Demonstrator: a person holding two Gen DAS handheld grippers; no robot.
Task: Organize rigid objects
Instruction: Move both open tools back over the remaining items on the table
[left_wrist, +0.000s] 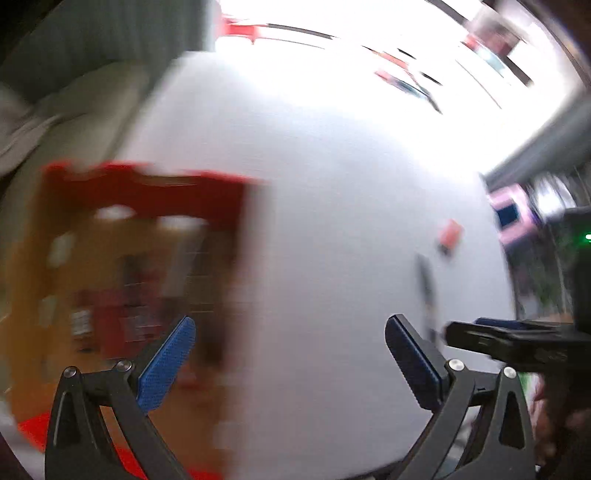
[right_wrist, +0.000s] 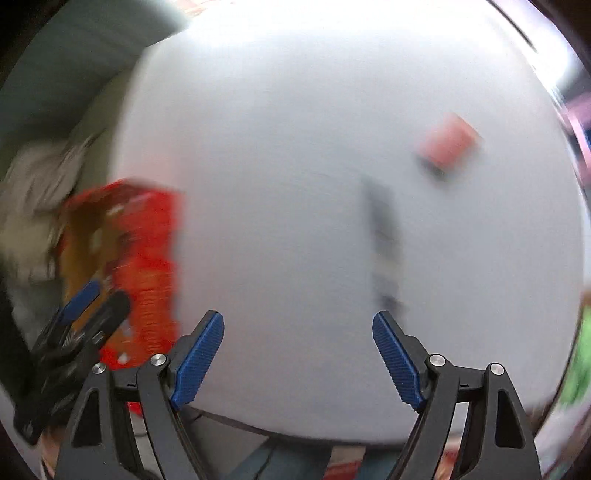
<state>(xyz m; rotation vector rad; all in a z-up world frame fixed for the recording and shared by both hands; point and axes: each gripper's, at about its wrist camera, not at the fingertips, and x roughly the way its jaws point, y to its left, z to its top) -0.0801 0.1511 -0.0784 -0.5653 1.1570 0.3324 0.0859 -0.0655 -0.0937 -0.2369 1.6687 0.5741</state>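
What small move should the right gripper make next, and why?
Probably ease forward toward the dark slim object. The right gripper is open and empty, and that object lies almost straight ahead on the white table.

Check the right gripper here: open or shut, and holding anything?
Open and empty. In its own wrist view the right gripper has its blue pads spread wide, with only bare white table between them.

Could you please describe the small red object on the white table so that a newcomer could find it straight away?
Start at the white table and look to its right side, away from the big red and orange box. Just beyond the far end of a long dark object lies the small red object. It is the only small red item there; blur hides finer detail.
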